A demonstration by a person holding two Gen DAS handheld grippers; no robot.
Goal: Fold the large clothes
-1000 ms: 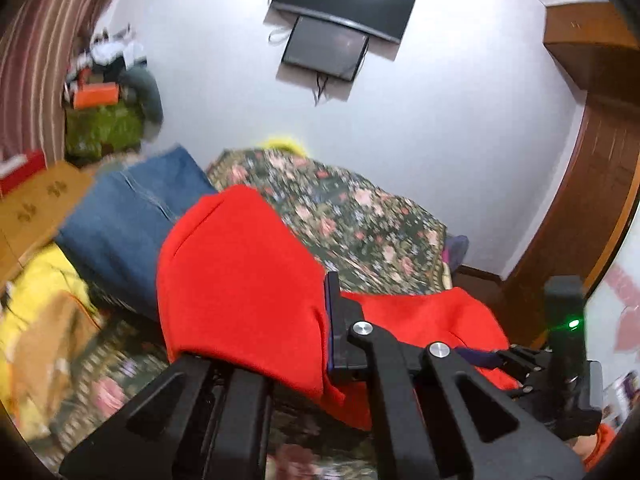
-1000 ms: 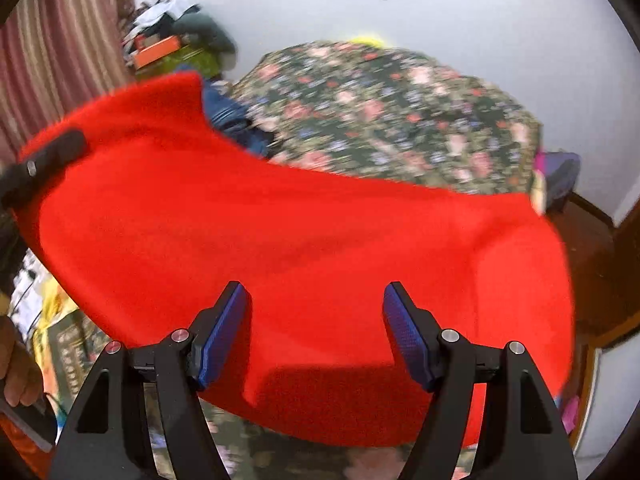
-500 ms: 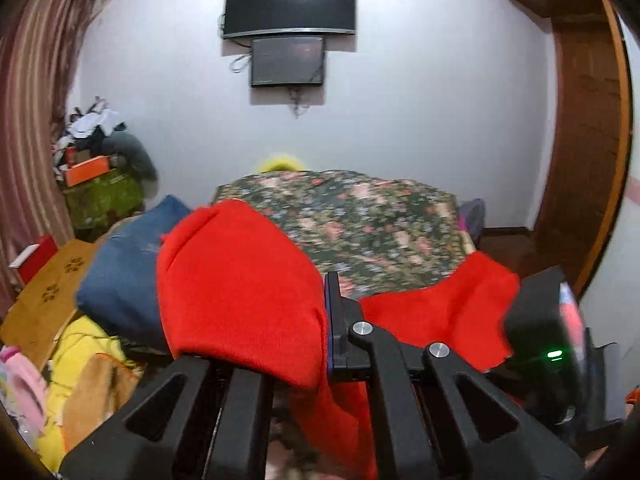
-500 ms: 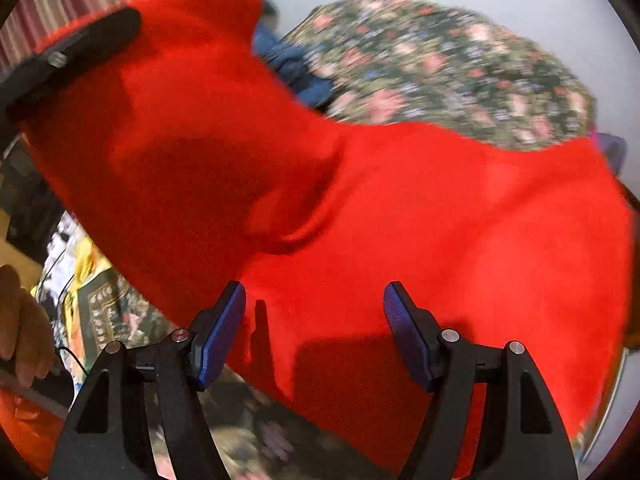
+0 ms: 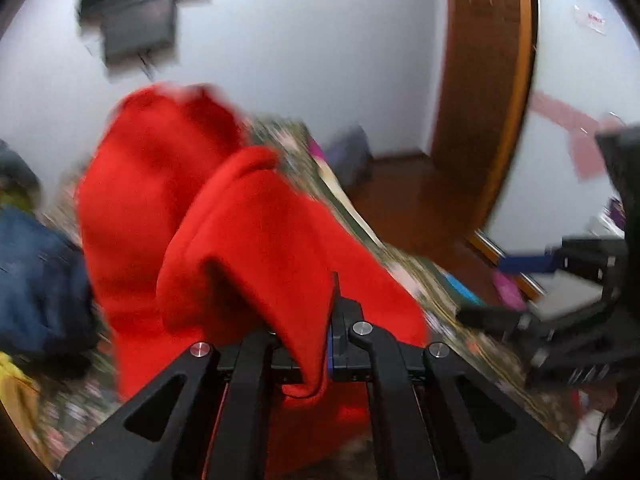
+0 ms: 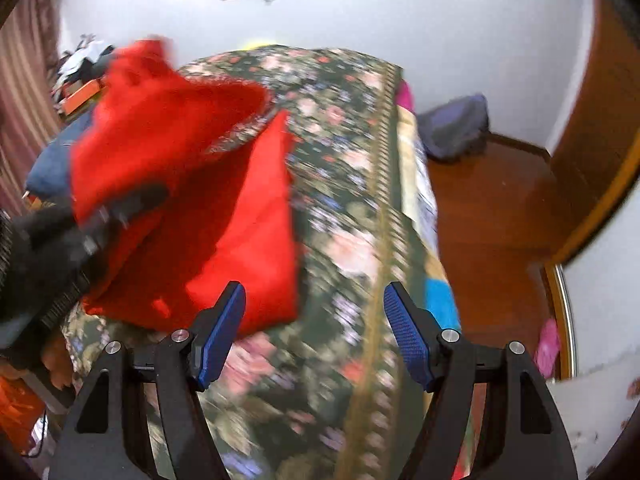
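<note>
A large red garment point(image 5: 248, 248) hangs bunched from my left gripper point(image 5: 316, 340), which is shut on a fold of it above the floral bed. In the right wrist view the same garment point(image 6: 224, 208) hangs to the left over the bed, with the left gripper point(image 6: 120, 208) clamped on its upper edge. My right gripper point(image 6: 312, 328) is open and empty, its blue pads apart over the bedspread, just right of the garment's lower edge. It also shows at the right of the left wrist view point(image 5: 560, 280).
The bed has a dark floral spread point(image 6: 352, 184). A blue denim garment point(image 5: 36, 280) and yellow clothes lie at its left. A wooden door point(image 5: 484, 92) and wood floor point(image 6: 492, 216) are to the right. A grey bag point(image 6: 456, 128) sits by the wall.
My left gripper lifted and swung the red garment leftwards, gathering it. The garment no longer lies in front of my right gripper, which stays open and now faces the bare bedspread.
</note>
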